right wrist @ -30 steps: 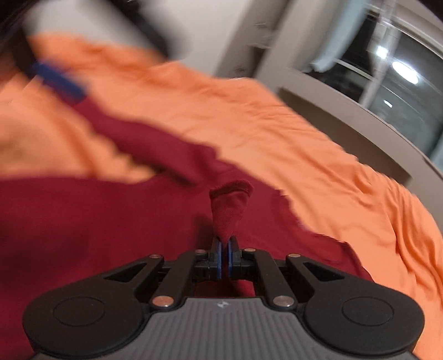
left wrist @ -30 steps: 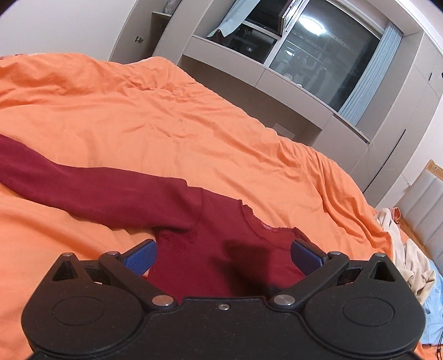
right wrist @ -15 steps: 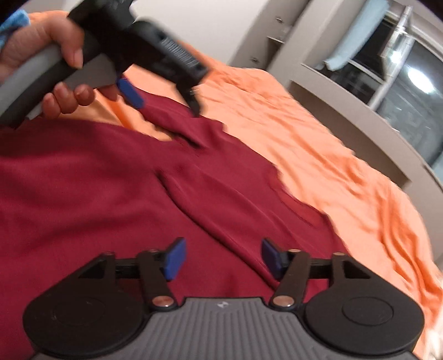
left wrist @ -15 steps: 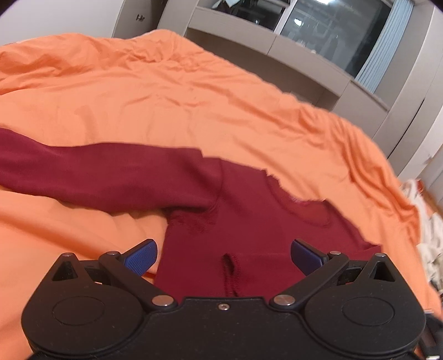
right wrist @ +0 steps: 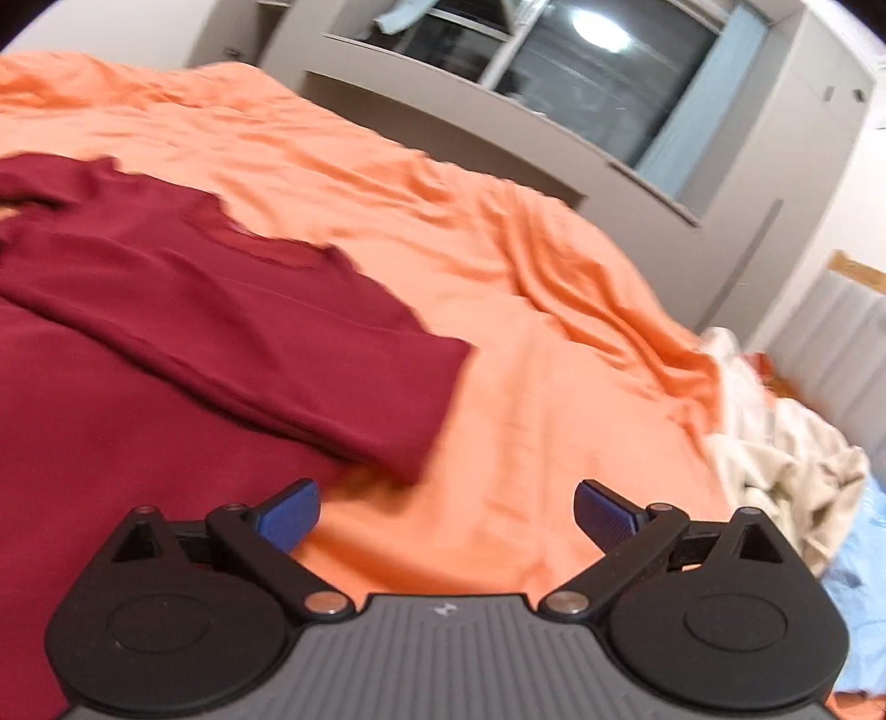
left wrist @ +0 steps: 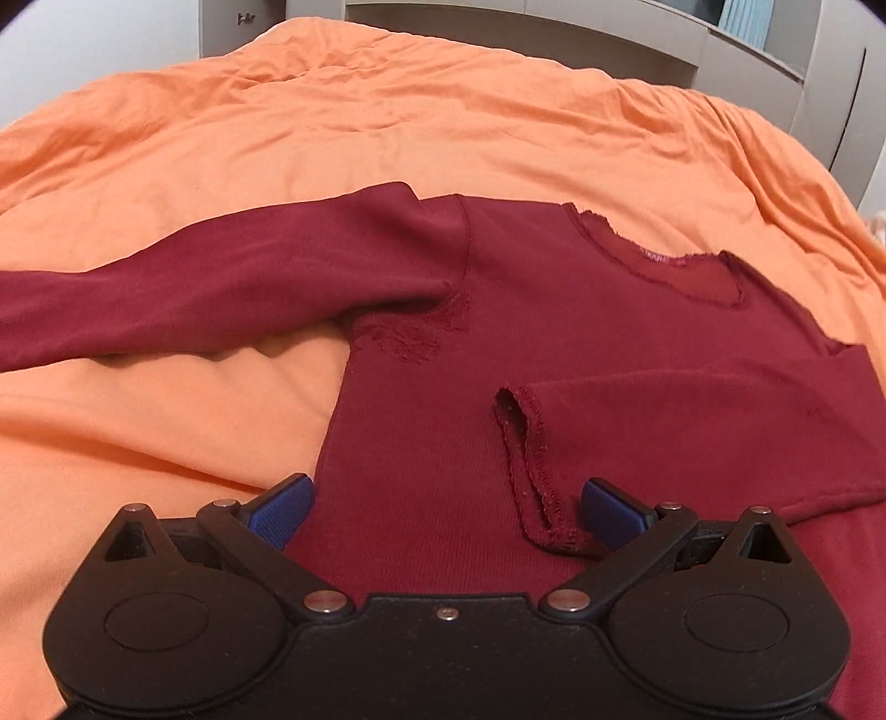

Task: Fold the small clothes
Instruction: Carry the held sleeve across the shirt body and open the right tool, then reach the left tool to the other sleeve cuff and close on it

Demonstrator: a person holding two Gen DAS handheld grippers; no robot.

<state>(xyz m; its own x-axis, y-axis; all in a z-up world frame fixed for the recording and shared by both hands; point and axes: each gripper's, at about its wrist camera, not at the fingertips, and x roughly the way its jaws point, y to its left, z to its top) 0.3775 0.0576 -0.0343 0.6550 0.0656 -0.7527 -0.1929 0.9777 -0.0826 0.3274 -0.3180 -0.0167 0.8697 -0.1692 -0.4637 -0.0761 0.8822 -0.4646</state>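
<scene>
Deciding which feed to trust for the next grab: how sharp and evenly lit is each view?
Left wrist: sharp, evenly lit; the cuff stitching on the red top reads clearly. Right wrist: motion-blurred cloth; ceiling light glare in the window. Both bow at the edges.

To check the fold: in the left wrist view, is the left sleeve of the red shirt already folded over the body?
No, the left sleeve lies stretched out on the orange cover; only the other sleeve lies across the shirt.

Dark red long-sleeved top [left wrist: 554, 332] lies flat, left sleeve stretched out leftward, right sleeve folded across its chest.
</scene>
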